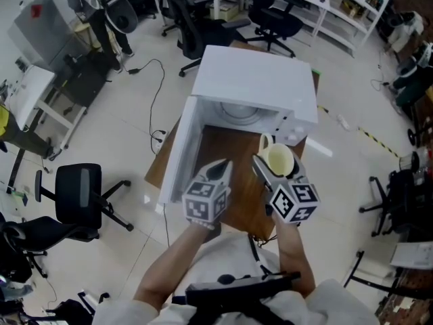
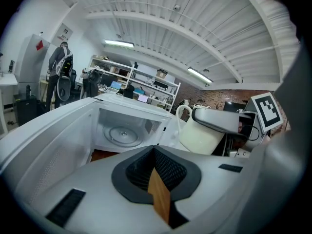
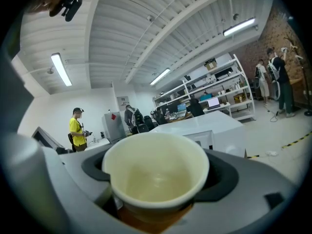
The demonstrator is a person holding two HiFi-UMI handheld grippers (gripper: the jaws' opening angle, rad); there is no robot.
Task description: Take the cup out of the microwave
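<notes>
A cream cup [image 1: 279, 160] with a handle hangs in front of the open white microwave [image 1: 257, 80], out of its cavity and above the wooden table [image 1: 226, 151]. My right gripper [image 1: 268, 162] is shut on the cup [image 3: 156, 172], which stands upright and looks empty. The left gripper [image 1: 220, 169] hovers beside it to the left, jaws together with nothing held. In the left gripper view the cup [image 2: 197, 135] shows at the right, clamped by the other gripper. The microwave's glass turntable [image 2: 122, 134] is bare.
The microwave door [image 1: 177, 156] swings out to the left, close to my left gripper. A black office chair [image 1: 78, 195] stands left of the table, and more chairs [image 1: 270, 19] and cables lie behind. People stand far off by the shelves.
</notes>
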